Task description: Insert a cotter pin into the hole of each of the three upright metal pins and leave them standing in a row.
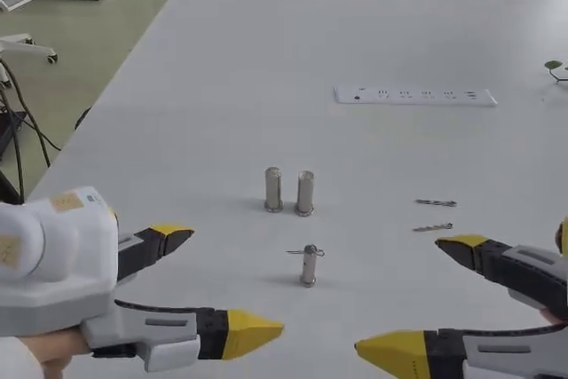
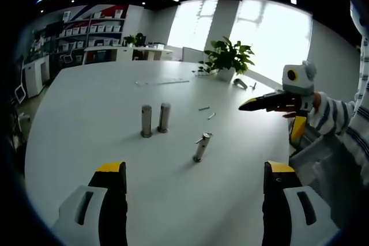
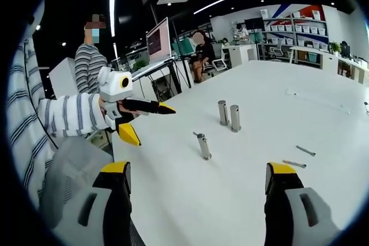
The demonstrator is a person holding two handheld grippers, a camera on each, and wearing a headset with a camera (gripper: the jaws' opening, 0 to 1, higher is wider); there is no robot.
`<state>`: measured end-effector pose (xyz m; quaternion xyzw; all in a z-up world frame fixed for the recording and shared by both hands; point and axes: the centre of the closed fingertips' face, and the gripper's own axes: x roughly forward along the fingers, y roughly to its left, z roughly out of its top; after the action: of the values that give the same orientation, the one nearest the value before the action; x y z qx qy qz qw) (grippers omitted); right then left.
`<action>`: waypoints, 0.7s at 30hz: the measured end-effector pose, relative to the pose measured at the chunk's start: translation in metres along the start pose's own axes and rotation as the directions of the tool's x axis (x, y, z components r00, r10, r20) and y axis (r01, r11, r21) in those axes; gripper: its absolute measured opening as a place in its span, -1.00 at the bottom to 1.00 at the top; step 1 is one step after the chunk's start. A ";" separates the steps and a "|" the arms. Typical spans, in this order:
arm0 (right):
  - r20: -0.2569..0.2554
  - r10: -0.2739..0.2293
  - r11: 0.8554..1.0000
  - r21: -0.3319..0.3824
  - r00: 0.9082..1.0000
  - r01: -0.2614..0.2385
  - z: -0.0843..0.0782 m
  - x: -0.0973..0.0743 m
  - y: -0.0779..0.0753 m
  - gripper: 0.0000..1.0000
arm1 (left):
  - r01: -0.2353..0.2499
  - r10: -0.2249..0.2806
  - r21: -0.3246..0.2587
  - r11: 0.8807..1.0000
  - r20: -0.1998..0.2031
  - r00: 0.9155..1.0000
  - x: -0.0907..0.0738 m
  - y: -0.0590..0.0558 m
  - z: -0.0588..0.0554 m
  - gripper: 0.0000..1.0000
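The left claw [image 1: 235, 281] and right claw [image 1: 397, 297] both gape empty over the bench [image 1: 222, 86], the right's body cut off at the frame edge. On open bench between them stands the front pin [image 1: 309, 268], cottered. The two rear pins [image 1: 288, 191] have holes too small to see. Loose cotter pins [image 1: 433, 216] lie to the right.

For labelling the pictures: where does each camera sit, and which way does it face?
Head view: on the headset, facing forward and down at the table; left tongs and right tongs, both open, show at the bottom.
Left gripper view: on the left tongs, facing along its jaws over the table; right tongs and a striped sleeve show at the right.
Right gripper view: on the right tongs, facing across the table; left tongs and sleeve show at the left.
All share the three upright pins, one holding a cotter pin.
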<state>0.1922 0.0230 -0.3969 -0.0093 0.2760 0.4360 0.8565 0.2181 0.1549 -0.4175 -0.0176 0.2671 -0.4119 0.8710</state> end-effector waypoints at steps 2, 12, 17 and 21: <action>-0.009 -0.007 1.000 -0.009 1.000 0.007 -0.002 -0.001 -0.001 0.91 | -0.002 0.002 0.004 1.000 0.003 1.000 0.001 0.003 0.003 0.96; 0.035 -0.032 0.999 0.014 0.999 0.031 0.007 -0.008 -0.004 0.89 | -0.022 0.021 0.034 0.999 0.015 1.000 0.007 0.027 0.021 0.91; 0.044 -0.044 0.999 0.010 0.998 0.043 0.010 -0.012 -0.006 0.89 | -0.029 0.028 0.032 0.999 0.018 0.999 0.011 0.037 0.027 0.86; 0.040 -0.054 0.999 0.005 0.998 0.054 0.010 -0.014 -0.008 0.88 | -0.043 0.043 0.023 0.999 0.014 0.999 0.017 0.043 0.027 0.82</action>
<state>0.1962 0.0103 -0.3833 -0.0064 0.2591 0.4122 0.8734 0.2703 0.1665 -0.4129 -0.0045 0.2569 -0.3959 0.8816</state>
